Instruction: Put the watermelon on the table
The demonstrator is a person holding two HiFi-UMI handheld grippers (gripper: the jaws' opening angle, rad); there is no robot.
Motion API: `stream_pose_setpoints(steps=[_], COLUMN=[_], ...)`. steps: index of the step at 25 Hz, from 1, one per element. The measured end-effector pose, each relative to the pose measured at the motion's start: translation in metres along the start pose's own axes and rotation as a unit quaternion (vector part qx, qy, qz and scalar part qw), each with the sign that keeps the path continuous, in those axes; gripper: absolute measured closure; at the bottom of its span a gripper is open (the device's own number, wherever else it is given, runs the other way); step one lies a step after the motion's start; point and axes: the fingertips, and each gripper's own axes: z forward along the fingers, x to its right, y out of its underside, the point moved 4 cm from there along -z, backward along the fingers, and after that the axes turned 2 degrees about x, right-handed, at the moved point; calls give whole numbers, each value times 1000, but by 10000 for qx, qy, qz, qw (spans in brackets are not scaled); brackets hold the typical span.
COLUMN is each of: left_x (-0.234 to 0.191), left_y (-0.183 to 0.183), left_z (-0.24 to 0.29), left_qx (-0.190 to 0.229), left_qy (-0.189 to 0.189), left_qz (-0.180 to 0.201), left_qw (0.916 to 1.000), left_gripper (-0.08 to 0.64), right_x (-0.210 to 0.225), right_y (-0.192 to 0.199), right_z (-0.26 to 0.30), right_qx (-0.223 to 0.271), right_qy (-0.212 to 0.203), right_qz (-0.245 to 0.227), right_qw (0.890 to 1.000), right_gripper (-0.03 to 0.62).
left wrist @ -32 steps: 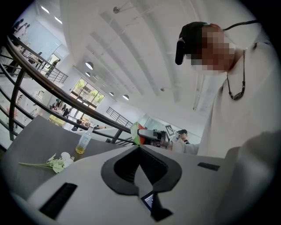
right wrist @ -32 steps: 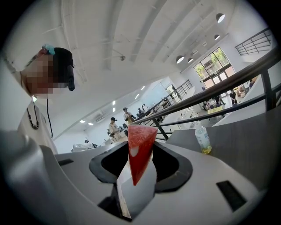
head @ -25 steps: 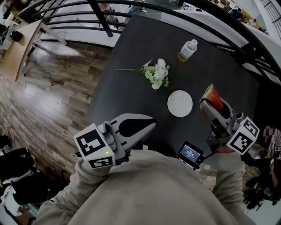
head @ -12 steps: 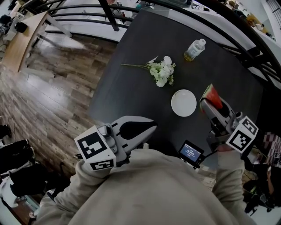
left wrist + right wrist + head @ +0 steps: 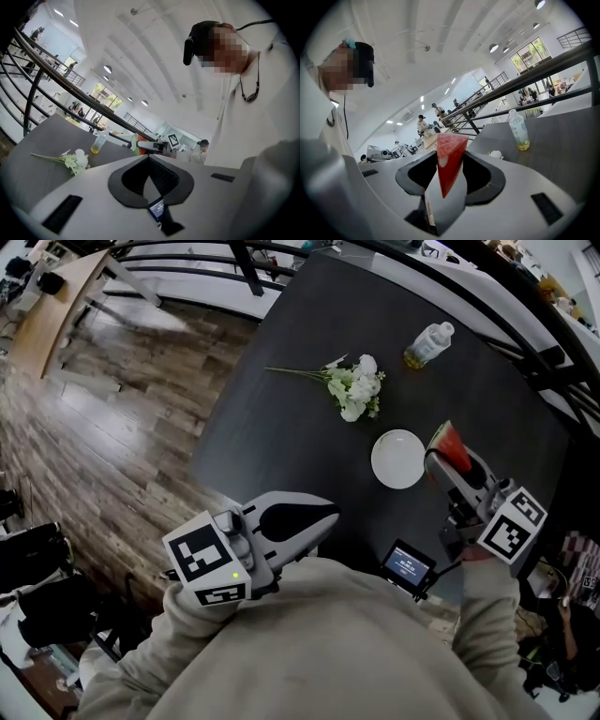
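A red wedge of watermelon [image 5: 455,443] with a green rind is held between the jaws of my right gripper [image 5: 448,456], above the dark table [image 5: 281,427] just right of the white plate [image 5: 397,458]. In the right gripper view the watermelon [image 5: 449,159] stands tip-down between the jaws, which are shut on it. My left gripper [image 5: 314,517] hovers near the table's front edge with its jaws together and nothing in them. The left gripper view shows the left gripper [image 5: 149,158] shut, with the watermelon [image 5: 135,139] small in the distance.
A bunch of white flowers [image 5: 357,388] lies mid-table and a plastic bottle [image 5: 429,343] stands at the far side. A small lit screen [image 5: 406,566] hangs at my chest. A black railing [image 5: 525,310] curves past the table's far edge; wooden floor [image 5: 103,427] lies to the left.
The head view has shifted, so the table things sit further right in the picture. My right gripper, with the watermelon, has sunk a little and stands closer to the plate. The left gripper has barely moved.
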Motion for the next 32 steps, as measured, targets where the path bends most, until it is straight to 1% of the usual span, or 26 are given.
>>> stream_pose_setpoints(steps=[10, 15, 21, 32], left_x=[1, 4, -5, -12], left_y=[9, 16, 26, 35], left_z=[-1, -1, 0, 22], left_qx=[-63, -198, -261, -330], left_qy=[-197, -301, -391, -239], left_qz=[-27, -13, -66, -99], left_qw=[9998, 9994, 9989, 9991], left_gripper=[557, 557, 557, 557], right_x=[13, 21, 33, 54], right_y=[13, 22, 36, 58], right_z=[12, 15, 24, 27], right_qx=[-197, -333, -504, -766], right_qy=[-20, -3, 8, 121], right_qz=[27, 47, 30, 137], right_qw=[9998, 9994, 9987, 9969], right_gripper=[405, 407, 407, 407])
